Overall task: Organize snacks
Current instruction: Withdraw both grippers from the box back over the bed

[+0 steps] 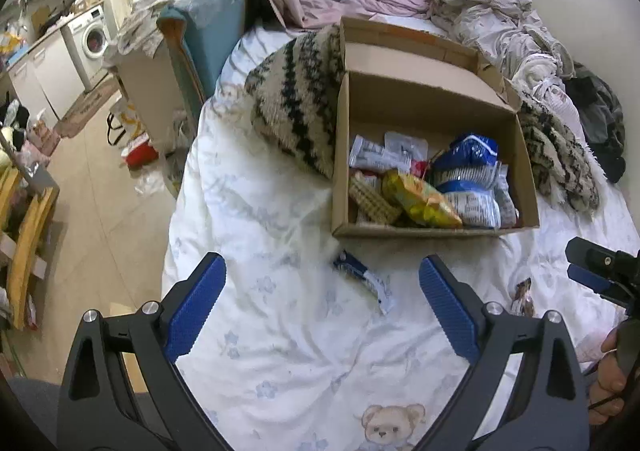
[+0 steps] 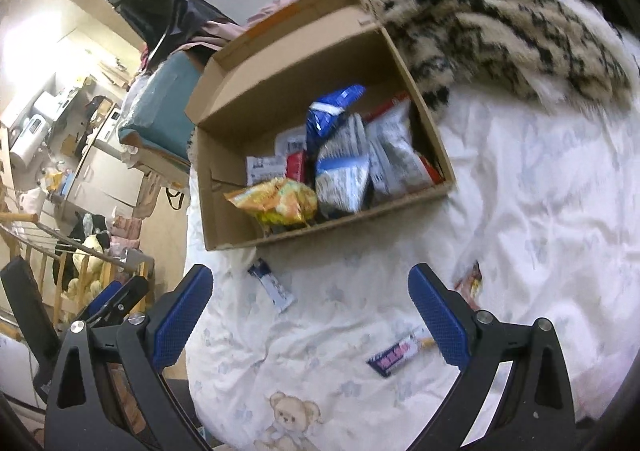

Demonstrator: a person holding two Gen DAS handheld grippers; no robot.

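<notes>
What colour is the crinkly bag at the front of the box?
Yellow with some orange: the crinkly bag shows best in the right wrist view.

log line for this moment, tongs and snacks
left tongs: open, empty | right tongs: open, empty | cardboard box: open, holds packets | blue-white bar: loose on bedsheet | purple bar: loose

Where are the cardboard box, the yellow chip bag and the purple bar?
cardboard box (image 1: 436, 230), left wrist view, front wall.
yellow chip bag (image 2: 276, 201), right wrist view, middle.
purple bar (image 2: 394, 357), right wrist view, wrapper's middle.
</notes>
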